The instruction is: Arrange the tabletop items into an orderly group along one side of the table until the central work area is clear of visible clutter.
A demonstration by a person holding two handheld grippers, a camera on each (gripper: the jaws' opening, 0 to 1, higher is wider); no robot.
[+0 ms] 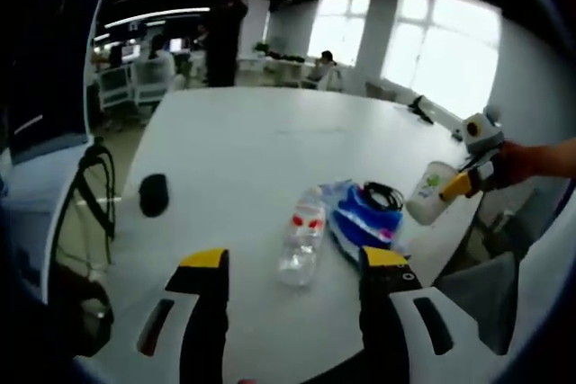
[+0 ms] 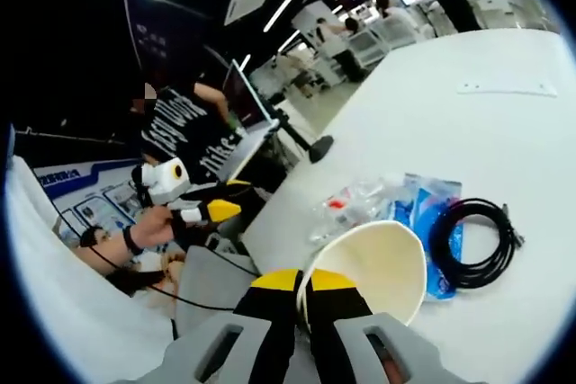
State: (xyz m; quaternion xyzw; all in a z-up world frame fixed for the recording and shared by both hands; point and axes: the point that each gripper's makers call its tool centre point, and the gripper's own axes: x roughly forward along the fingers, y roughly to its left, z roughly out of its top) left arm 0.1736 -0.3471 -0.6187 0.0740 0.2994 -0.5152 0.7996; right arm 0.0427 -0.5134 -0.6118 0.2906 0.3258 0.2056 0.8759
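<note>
A clear plastic bottle (image 1: 301, 236) (image 2: 351, 209) with a red label lies on the white table (image 1: 261, 132) (image 2: 513, 132). Beside it is a blue packet (image 1: 355, 222) (image 2: 432, 209) with a coiled black cable (image 1: 383, 195) (image 2: 477, 240) on top. My left gripper (image 1: 294, 260) (image 2: 225, 200) is open, hovering just short of the bottle. My right gripper (image 2: 301, 281) (image 1: 453, 188) is shut on the rim of a white paper cup (image 2: 373, 263) (image 1: 430, 192), held in the air near the table edge by the packet. A small black object (image 1: 154, 193) (image 2: 319, 146) sits near the opposite edge.
A thin white sheet (image 2: 504, 89) lies flat further along the table. A chair (image 1: 90, 195) stands by the table's edge near the black object. Desks, people (image 1: 225, 33) and windows fill the room's far end.
</note>
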